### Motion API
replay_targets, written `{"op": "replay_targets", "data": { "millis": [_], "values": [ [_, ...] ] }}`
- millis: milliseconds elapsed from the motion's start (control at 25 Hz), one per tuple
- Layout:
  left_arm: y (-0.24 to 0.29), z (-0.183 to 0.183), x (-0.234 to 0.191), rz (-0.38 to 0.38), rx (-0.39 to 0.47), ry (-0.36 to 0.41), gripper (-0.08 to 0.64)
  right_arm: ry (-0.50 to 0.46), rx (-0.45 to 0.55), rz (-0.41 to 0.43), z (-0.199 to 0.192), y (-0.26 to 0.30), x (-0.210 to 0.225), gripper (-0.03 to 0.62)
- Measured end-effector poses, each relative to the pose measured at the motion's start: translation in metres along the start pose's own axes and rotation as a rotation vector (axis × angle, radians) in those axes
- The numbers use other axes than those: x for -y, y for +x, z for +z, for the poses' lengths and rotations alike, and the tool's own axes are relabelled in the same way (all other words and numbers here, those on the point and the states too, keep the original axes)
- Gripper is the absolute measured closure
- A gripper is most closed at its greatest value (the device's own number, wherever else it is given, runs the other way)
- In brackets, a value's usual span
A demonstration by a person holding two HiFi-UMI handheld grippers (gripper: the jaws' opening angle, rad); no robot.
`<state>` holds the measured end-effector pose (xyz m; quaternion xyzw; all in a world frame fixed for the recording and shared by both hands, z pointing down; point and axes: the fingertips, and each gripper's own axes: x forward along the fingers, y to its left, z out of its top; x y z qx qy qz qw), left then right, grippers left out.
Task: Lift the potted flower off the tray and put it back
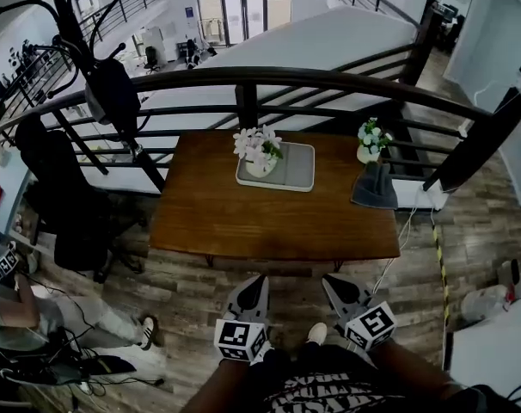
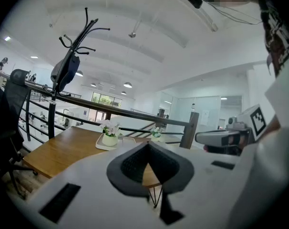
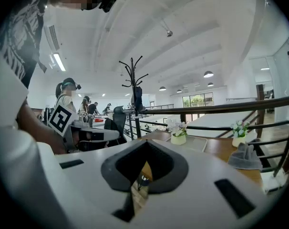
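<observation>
tray (image 1: pixel 295 169) near far edge of table (image 1: pixel 243 222)

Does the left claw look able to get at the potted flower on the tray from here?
Probably, after a step in. The left claw is shut and held short of the table; the potted flower sits on the tray at the far side, with only bare table between.

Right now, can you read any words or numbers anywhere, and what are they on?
No words or numbers can be read anywhere.
Cube on the left gripper and cube on the right gripper: black-and-white square patterns, no letters.
Shirt: print too blurred to read.
</observation>
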<state>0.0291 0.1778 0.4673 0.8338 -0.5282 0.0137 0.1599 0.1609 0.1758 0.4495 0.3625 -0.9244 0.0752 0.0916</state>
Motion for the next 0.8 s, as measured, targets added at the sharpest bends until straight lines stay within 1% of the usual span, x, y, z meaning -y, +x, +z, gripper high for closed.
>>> {"op": "replay_targets", "data": {
  "millis": [80, 200, 440, 520, 680, 800],
  "values": [
    [-0.001, 0.003, 0.002, 0.003, 0.015, 0.008, 0.554, 0.003, 0.000, 0.003, 0.000, -0.002, 0.000, 0.603],
    [-0.002, 0.003, 0.006, 0.002, 0.009, 0.011, 0.554, 0.005, 0.000, 0.002, 0.007, -0.003, -0.001, 0.603],
    [-0.006, 0.006, 0.007, 0.004, 0.024, 0.025, 0.554, -0.002, 0.005, 0.009, 0.002, -0.004, 0.001, 0.603],
    [-0.008, 0.007, 0.009, 0.002, 0.020, 0.022, 0.554, 0.001, 0.009, 0.007, 0.002, -0.005, 0.002, 0.603],
    [-0.009, 0.007, 0.011, -0.002, 0.018, 0.023, 0.554, -0.008, 0.022, 0.006, 0.014, -0.004, -0.001, 0.603],
    [-0.011, 0.004, 0.014, -0.011, 0.009, 0.019, 0.554, -0.005, 0.035, 0.007, 0.012, -0.005, -0.001, 0.603]
  ]
}}
